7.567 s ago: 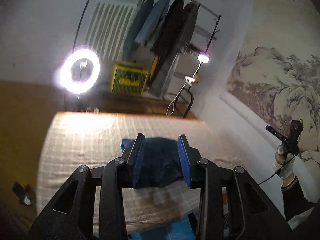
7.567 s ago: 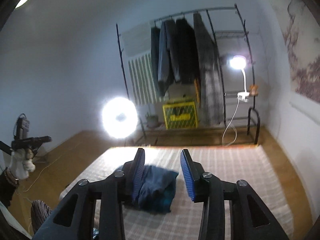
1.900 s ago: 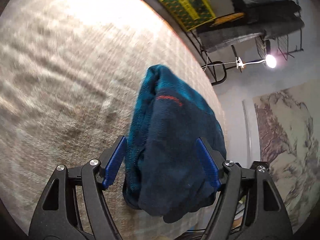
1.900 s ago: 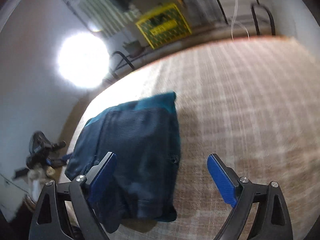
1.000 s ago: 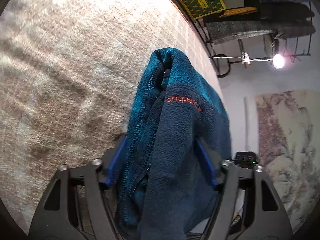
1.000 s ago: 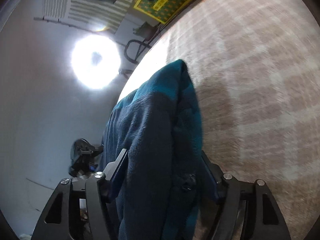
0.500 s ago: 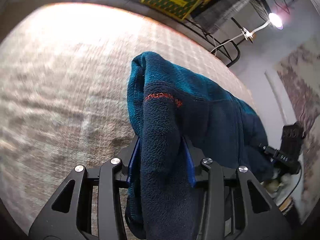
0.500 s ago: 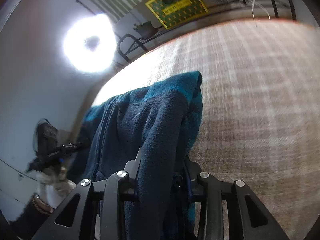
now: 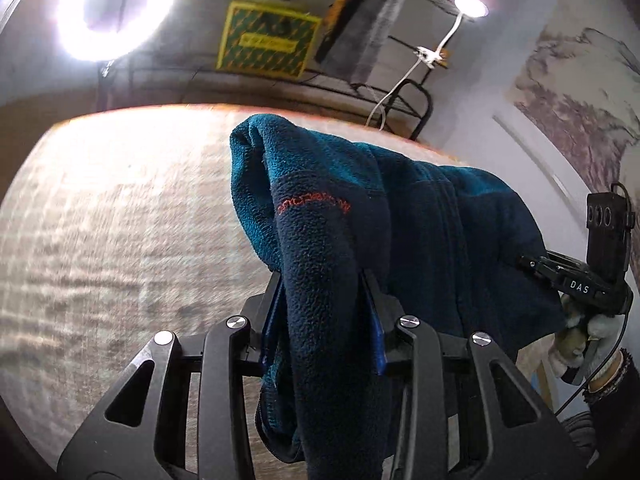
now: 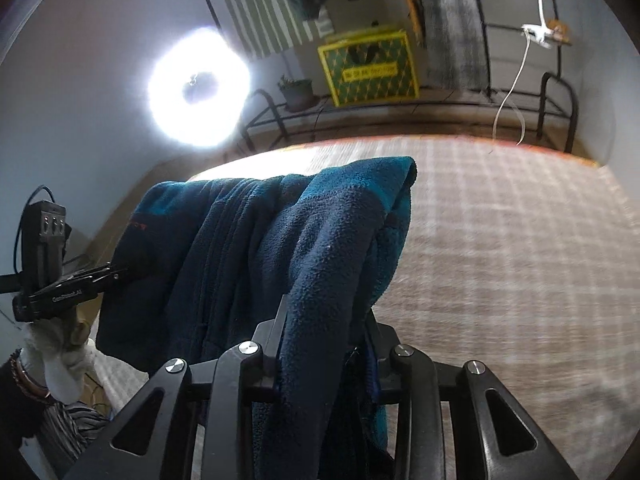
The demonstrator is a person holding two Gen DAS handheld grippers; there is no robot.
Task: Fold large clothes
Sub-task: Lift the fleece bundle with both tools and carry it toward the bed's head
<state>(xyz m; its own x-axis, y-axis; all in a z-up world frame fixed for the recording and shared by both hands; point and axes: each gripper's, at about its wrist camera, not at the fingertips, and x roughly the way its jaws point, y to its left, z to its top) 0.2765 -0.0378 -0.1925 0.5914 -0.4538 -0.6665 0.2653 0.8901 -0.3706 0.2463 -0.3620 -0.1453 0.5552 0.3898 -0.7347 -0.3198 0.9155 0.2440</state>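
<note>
We see a thick navy and teal fleece jacket (image 9: pixel 420 216), nubby pile, orange embroidered lettering on the chest, strung between the two grippers and lifted off the bed. The left gripper (image 9: pixel 322 304) has a fat fold of fleece pinched between its blue pads; jaws are closing on it, the fabric bulging over the black fingers and hanging down past them. The right gripper (image 10: pixel 324 320) is the same: a rounded wad of fleece is clamped between its jaws, which are closing, and the pads are mostly buried in cloth. From the left wrist view the right gripper shows at the far right, held by a white-gloved hand (image 9: pixel 580 328) with a beaded bracelet, its tip sunk into the jacket's edge. From the right wrist view the left one sits at the far left in another gloved hand (image 10: pixel 56 344).

The jacket sags in soft vertical ridges between the two grips; the teal collar end stands up as a rounded hump.

Below lies a beige plaid bedspread (image 9: pixel 120 220), flat, woven, blurred. The bed's far edge curves under a bright ring light (image 9: pixel 114 6). Beyond it stand a yellow-green patterned crate (image 10: pixel 370 68), a black metal clothes rack (image 10: pixel 552 92) with hanging garments, and a small clip lamp (image 9: pixel 470 6). A landscape wall painting (image 9: pixel 580 100) runs along the right-hand wall. The bed surface to the left of the jacket and beyond it is open.
</note>
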